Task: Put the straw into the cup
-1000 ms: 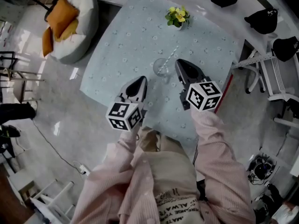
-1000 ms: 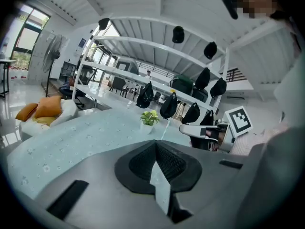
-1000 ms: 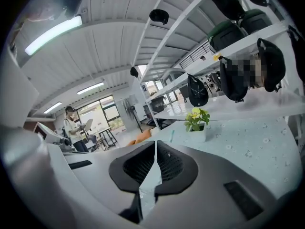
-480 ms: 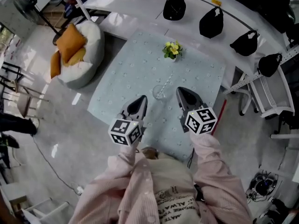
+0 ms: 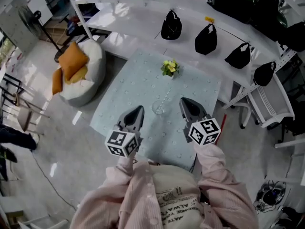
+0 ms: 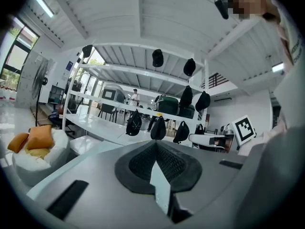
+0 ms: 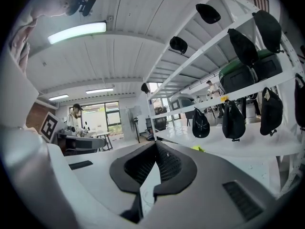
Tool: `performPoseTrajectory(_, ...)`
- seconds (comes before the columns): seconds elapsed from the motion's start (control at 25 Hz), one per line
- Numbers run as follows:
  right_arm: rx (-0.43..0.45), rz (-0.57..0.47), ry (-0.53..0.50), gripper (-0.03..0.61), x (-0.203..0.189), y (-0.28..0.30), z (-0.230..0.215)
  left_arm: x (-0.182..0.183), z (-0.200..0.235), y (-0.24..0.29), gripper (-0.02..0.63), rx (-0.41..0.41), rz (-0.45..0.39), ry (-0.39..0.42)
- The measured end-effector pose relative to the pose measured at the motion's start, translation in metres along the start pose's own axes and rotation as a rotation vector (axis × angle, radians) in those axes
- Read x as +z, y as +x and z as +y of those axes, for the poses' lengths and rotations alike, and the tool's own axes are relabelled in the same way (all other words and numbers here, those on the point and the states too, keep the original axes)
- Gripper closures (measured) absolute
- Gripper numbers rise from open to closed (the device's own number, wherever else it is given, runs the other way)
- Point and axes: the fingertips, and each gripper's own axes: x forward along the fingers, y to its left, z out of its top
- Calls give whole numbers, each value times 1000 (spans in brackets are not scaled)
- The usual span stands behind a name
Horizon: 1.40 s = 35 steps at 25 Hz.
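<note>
Straw stands slanted in the clear cup in the head view, its upper end leaning away from the person toward the small pot of yellow flowers. The cup sits near the middle of the pale patterned table, between the two tools and a little beyond them. The left gripper and the right gripper are held clear of it on either side and touch neither cup nor straw. The task looks done.

In the left gripper view the left gripper's ribbed pads meet at the tip with nothing caught between them. Beyond them are a rack of hanging black caps and a beanbag with orange cushions. The cup does not show here.

In the right gripper view the right gripper is likewise closed tip to tip and empty, and the cup is out of sight.

The straw is probably very light, thin and easily crushed or kinked. If it needed moving, a gentle pinch around mid-length, above the rim, would suit. The cup looks light enough to tip if the straw is levered sideways.
</note>
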Motion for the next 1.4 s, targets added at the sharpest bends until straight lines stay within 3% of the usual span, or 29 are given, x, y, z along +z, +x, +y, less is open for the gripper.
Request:
performPoseTrajectory(0.48,-2,-104,-13,578,43,-17,-4,33,18,-21,614,77,-77,58)
performPoseTrajectory(1.4,7,-122,-92,578,51,-35,1,40,28,-40,614,135,-99,95)
